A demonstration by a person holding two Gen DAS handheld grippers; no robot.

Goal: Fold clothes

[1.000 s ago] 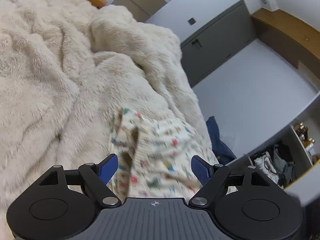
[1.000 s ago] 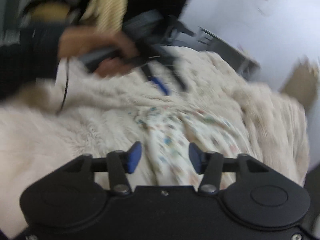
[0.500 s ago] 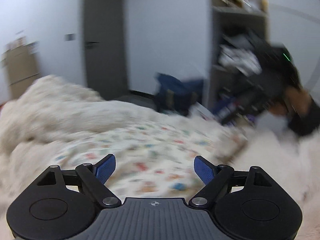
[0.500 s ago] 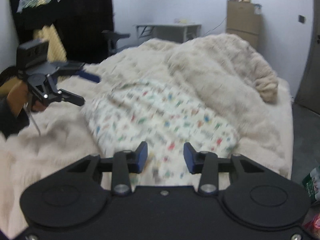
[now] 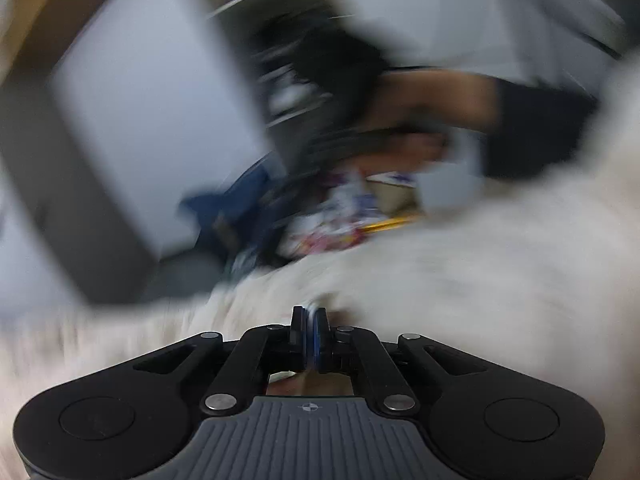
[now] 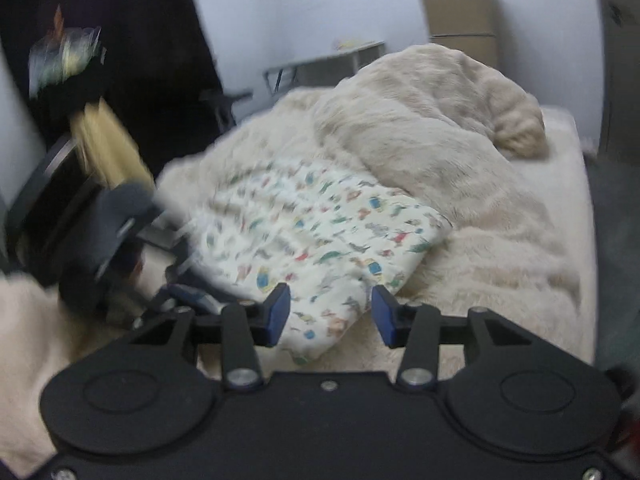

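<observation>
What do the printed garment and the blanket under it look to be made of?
Printed garment: thin, matte woven or knit cloth, probably cotton; it lies flat with soft creases and a small dinosaur print. Blanket: cream plush, like faux fur or long-pile fleece; the raised pile and thick rounded folds show it. Fibre content cannot be told.

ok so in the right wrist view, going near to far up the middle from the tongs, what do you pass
right tongs → printed garment lying flat on the bed → heaped cream fluffy blanket → grey desk by the far wall → white wall
</observation>
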